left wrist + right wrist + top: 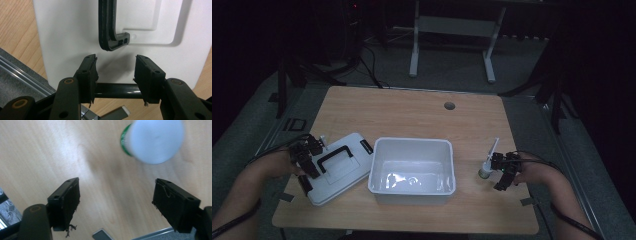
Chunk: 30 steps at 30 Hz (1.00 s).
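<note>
Wooden table [412,110], right tongs [116,202] agape, downward-pointing, near white-capped bottle [153,140].

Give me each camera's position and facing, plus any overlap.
High view: above the person's side, looking forward and down on the table; both forearms enter from below.
Left gripper view: rides the left hand-held gripper, looking down its open jaws at the lid.
Right gripper view: rides the right hand-held gripper, jaws open over wood, small bottle ahead.
Shared: lid and bottle also appear from above.
</note>
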Each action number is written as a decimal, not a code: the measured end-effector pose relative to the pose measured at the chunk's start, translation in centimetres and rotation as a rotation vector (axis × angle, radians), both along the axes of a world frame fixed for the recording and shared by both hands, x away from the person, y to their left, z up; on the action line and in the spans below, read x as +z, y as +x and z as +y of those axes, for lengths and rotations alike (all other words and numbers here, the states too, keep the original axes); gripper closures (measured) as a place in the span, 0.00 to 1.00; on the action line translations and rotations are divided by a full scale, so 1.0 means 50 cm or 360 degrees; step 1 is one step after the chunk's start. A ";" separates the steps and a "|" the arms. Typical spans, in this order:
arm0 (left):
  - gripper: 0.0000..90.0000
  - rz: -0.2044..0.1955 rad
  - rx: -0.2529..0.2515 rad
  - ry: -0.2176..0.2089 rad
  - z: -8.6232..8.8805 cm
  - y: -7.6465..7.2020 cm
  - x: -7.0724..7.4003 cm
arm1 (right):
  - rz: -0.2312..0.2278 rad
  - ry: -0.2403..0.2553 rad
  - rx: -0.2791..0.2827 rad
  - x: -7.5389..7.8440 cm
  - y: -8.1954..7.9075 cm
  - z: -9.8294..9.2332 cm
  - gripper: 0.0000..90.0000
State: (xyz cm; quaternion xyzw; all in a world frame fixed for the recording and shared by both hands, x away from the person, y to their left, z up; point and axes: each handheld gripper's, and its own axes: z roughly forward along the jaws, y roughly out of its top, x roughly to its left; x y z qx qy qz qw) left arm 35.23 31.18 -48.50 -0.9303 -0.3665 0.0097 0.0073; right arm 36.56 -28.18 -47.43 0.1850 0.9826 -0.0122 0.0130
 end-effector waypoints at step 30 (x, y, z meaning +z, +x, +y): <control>0.57 0.0018 -0.0026 0.0000 -0.008 0.002 0.002 | -0.0068 0.0019 0.0104 -0.017 0.063 0.058 0.52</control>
